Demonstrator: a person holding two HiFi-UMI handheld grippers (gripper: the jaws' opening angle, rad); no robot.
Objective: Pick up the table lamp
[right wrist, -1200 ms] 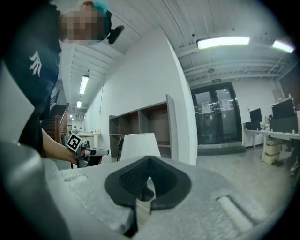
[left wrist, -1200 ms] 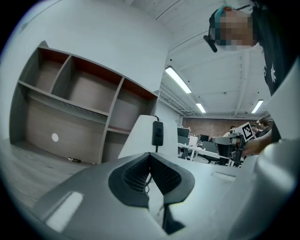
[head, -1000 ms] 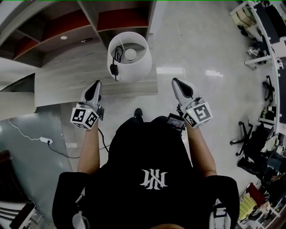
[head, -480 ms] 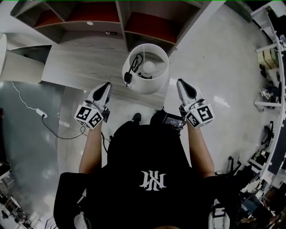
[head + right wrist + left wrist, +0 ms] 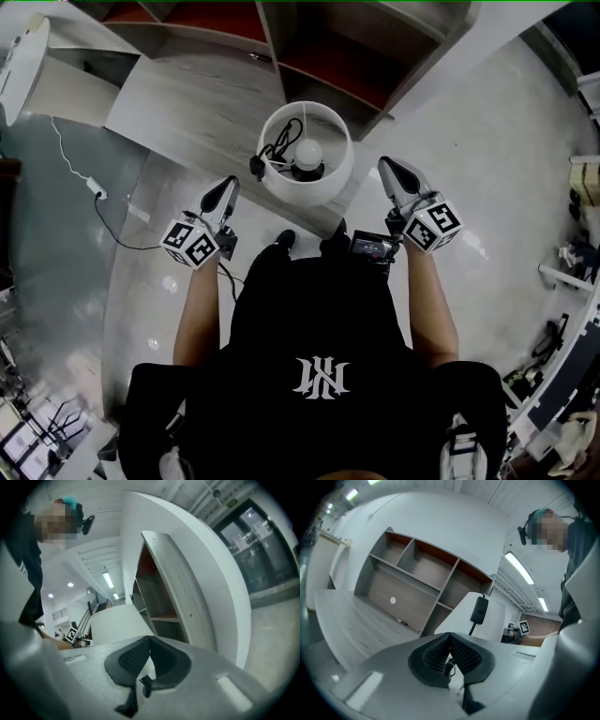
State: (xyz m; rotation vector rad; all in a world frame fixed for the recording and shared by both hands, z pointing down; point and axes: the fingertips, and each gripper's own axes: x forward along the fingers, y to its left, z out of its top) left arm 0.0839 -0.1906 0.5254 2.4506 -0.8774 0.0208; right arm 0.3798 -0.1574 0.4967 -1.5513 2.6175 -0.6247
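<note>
Head view: the white drum-shaded table lamp [image 5: 305,150] stands at the edge of a pale wood-grain table [image 5: 187,103]. My left gripper [image 5: 229,185] is just left of its shade and my right gripper [image 5: 386,167] just right, neither touching it.

Left gripper view: my jaws are pressed together on nothing. The lamp is ahead, with its black cord switch [image 5: 478,610] against the shade.

Right gripper view: my jaws are closed and empty too, with the shade just beyond them.

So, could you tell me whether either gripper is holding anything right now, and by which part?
Nothing is held: the left gripper and right gripper are shut and empty, flanking the table lamp.
</note>
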